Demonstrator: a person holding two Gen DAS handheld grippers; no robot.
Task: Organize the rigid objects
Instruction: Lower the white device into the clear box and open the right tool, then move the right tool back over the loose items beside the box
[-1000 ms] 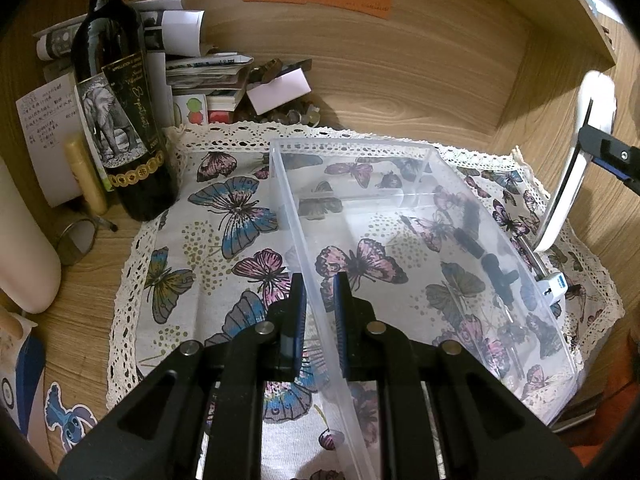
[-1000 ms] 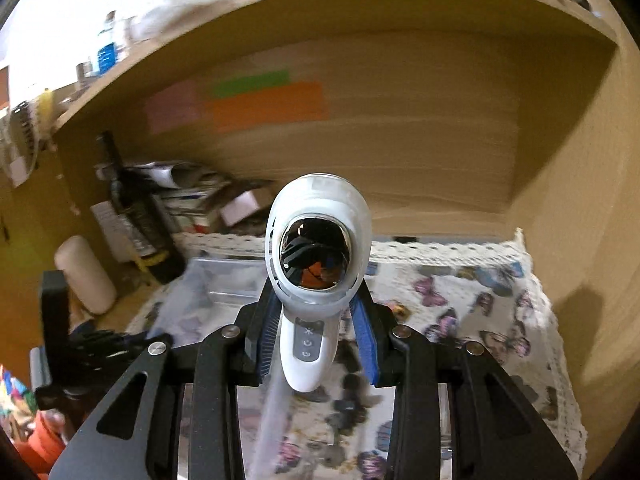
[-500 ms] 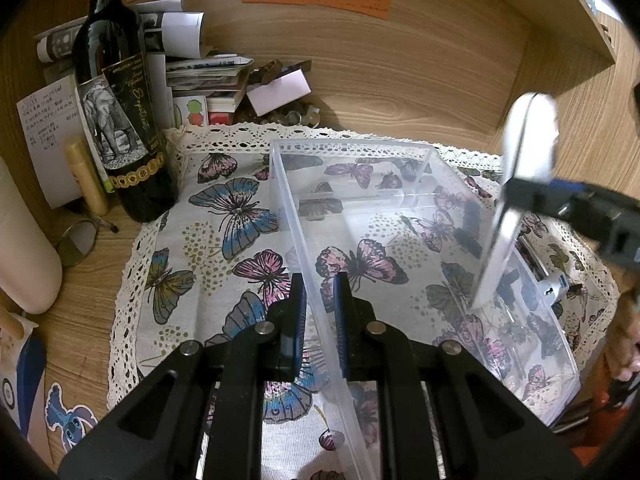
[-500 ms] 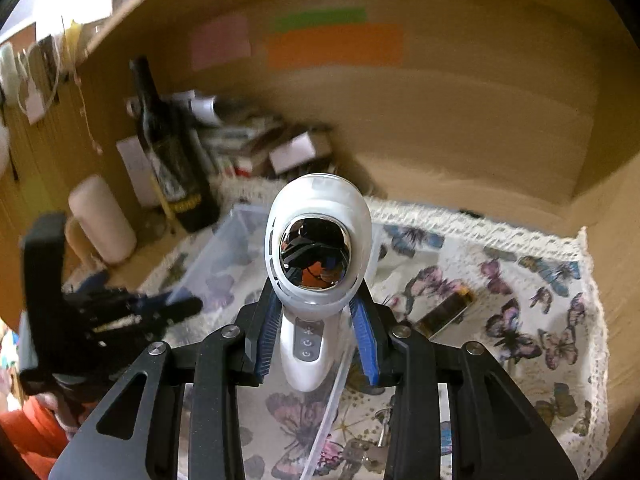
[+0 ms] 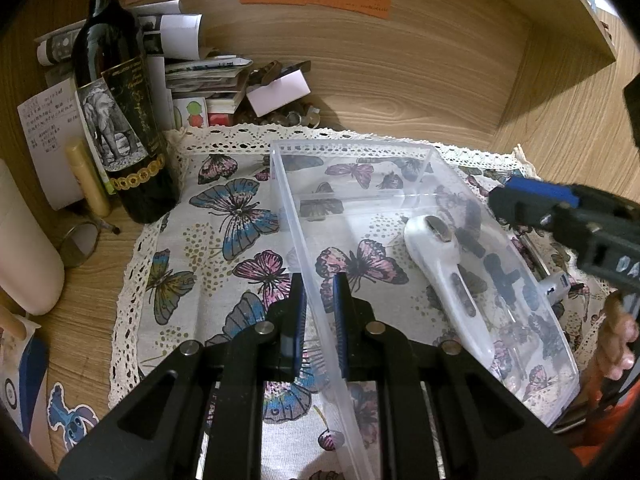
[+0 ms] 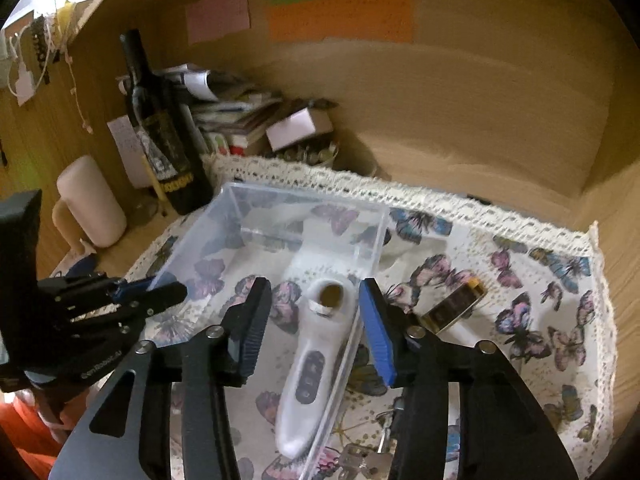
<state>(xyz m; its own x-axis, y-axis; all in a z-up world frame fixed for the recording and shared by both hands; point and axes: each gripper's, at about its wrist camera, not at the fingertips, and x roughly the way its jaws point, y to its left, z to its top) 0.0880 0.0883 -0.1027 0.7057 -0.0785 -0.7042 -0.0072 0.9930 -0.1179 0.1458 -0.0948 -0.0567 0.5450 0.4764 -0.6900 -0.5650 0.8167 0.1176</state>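
Bin wall clamped, white device laid inside

Left to right: a wine bottle is seen on the desk. The clear plastic bin's left wall is pinched by the left gripper. The white handheld device lies inside the bin. The right gripper is spread wide above it, holding nothing.

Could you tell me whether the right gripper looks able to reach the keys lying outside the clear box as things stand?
Probably yes: the right gripper is open and empty above the clear box, and the keys lie uncovered on the cloth just outside its near wall.
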